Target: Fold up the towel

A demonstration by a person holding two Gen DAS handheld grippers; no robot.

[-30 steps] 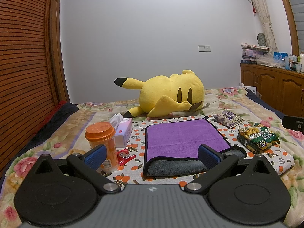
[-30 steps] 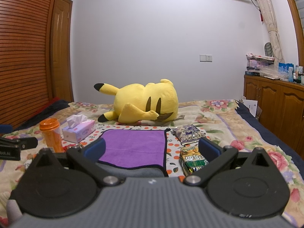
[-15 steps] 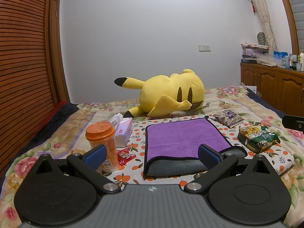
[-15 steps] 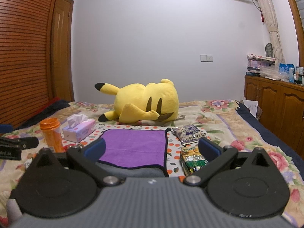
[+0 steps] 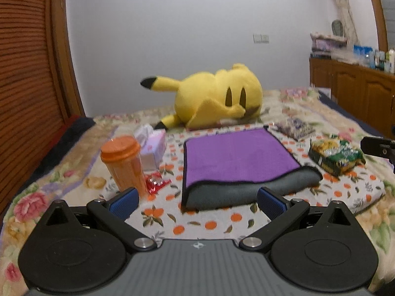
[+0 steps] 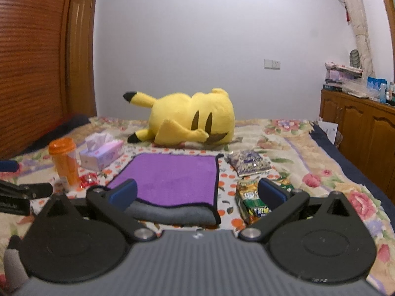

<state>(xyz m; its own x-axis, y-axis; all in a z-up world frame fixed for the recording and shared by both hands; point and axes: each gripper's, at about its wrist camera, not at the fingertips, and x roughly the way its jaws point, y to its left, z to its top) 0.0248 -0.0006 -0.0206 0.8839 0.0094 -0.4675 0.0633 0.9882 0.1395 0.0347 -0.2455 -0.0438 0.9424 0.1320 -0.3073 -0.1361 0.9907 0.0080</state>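
**A:** What has changed over the last second?

**B:** Mostly the viewpoints. Both cameras sit a little differently than a second ago, the left one somewhat lower and closer over the bed (image 5: pixel 308 103), and both pictures are slightly blurred, so I judge the tools are just starting to move. Nothing on the bed has shifted.

**A:** And for the task?

**B:** I'd say the approach is beginning; no fold has been made with either tool in these pictures.

**A:** The tools themselves?

**B:** The left tool (image 5: pixel 197 201) has its fingers spread wide with nothing between them. The right tool (image 6: pixel 197 192) is equally wide apart and empty. Neither touches the cloth.

**A:** Where is the towel?

**B:** The towel (image 5: pixel 234 157) lies flat on the bed, in the middle, just in front of both tools and near the yellow plush toy (image 5: pixel 217 96) behind it. An orange cup (image 5: pixel 123 162) and a tissue box (image 5: pixel 153 148) stand to its left, snack packets (image 5: pixel 335 155) to its right.

**A:** How does it look?

**B:** Purple on top, black-trimmed, with a grey underside showing along the near edge, where it appears doubled over. It looks thick and soft.
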